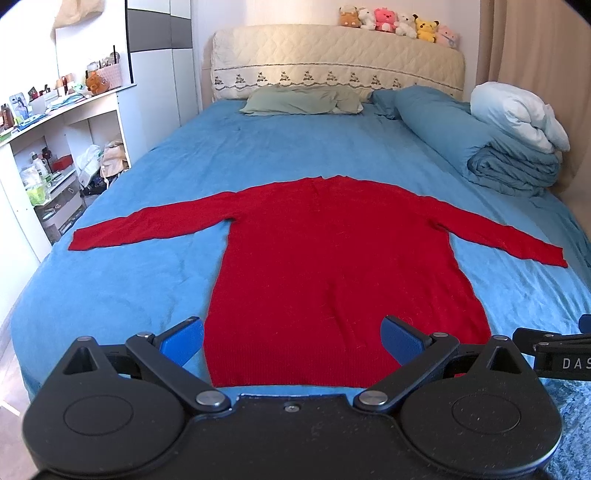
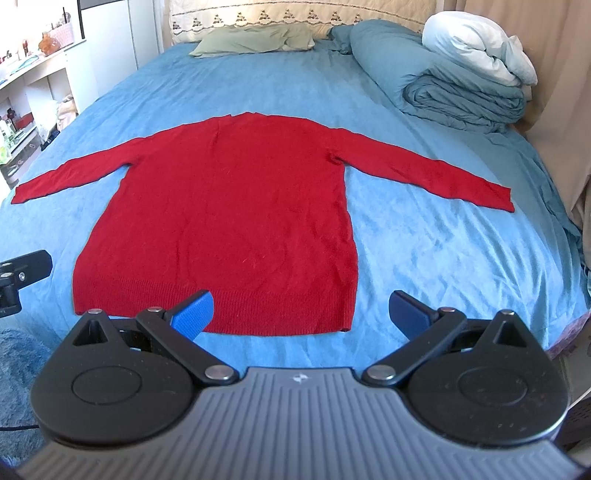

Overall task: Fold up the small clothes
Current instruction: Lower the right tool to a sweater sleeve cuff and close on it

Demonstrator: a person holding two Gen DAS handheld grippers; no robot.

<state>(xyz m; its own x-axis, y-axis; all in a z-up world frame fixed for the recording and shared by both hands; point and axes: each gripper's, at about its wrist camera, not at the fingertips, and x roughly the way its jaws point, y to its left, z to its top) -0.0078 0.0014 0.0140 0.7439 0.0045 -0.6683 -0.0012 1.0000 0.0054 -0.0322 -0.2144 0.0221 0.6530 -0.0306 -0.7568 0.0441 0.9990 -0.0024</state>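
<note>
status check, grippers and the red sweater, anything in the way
Left gripper open, right gripper open, both empty near the hem. Red sweater flat on the bed, sleeves spread, unfolded. Nothing on it.

Bed (image 1: 147, 280) clear round sweater (image 1: 332, 258); duvet (image 1: 509, 162) far-right.

A plain red sweater (image 1: 332, 258) lay on a bright blue bed sheet (image 1: 147, 280). The pillow (image 1: 299, 99) was sage green, the folded duvet (image 1: 498, 155) dusty blue with a white one (image 1: 517, 114) on top. The cream headboard (image 1: 332, 55) carried a dark embroidered border. Plush toys (image 1: 399, 22) were brown, white, pink and yellow. Each black gripper had blue fingers (image 1: 183, 339).
</note>
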